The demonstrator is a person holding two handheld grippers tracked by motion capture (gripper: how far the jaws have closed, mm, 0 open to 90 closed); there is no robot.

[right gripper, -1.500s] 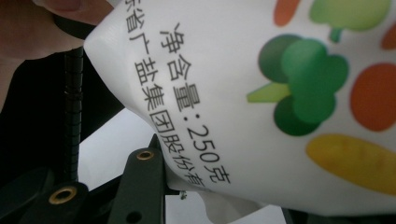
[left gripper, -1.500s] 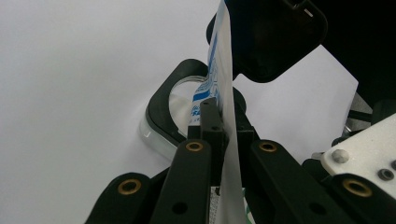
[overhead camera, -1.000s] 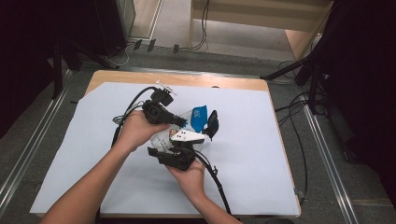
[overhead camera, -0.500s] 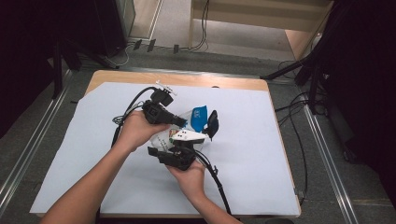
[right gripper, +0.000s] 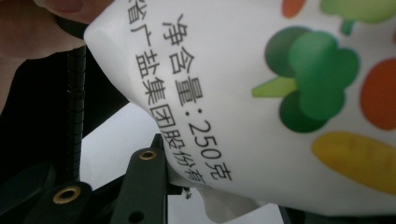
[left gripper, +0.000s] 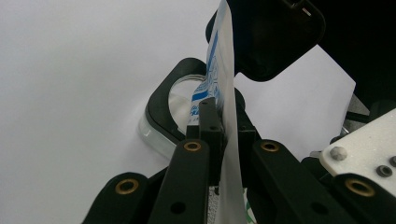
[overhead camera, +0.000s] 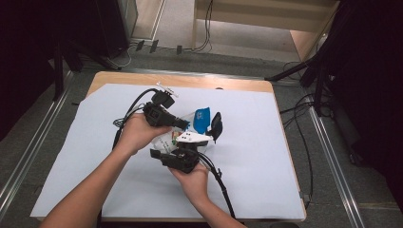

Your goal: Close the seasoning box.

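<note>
We hold a printed pouch between both grippers above the table (overhead camera: 266, 156).
Left gripper (left gripper: 219, 128) pinches the pouch (right gripper: 261, 116) by its flat edge; right gripper (overhead camera: 190, 142) clasps its body. Next, we judge, a steady pull or lift.

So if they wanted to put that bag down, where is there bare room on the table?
The white sheet lies bare on the right, between the bag and the table's right edge, and on the near left beside the forearm. The far left corner is bare too. It is crowded in the middle, where the left gripper and right gripper hold the bag.
</note>
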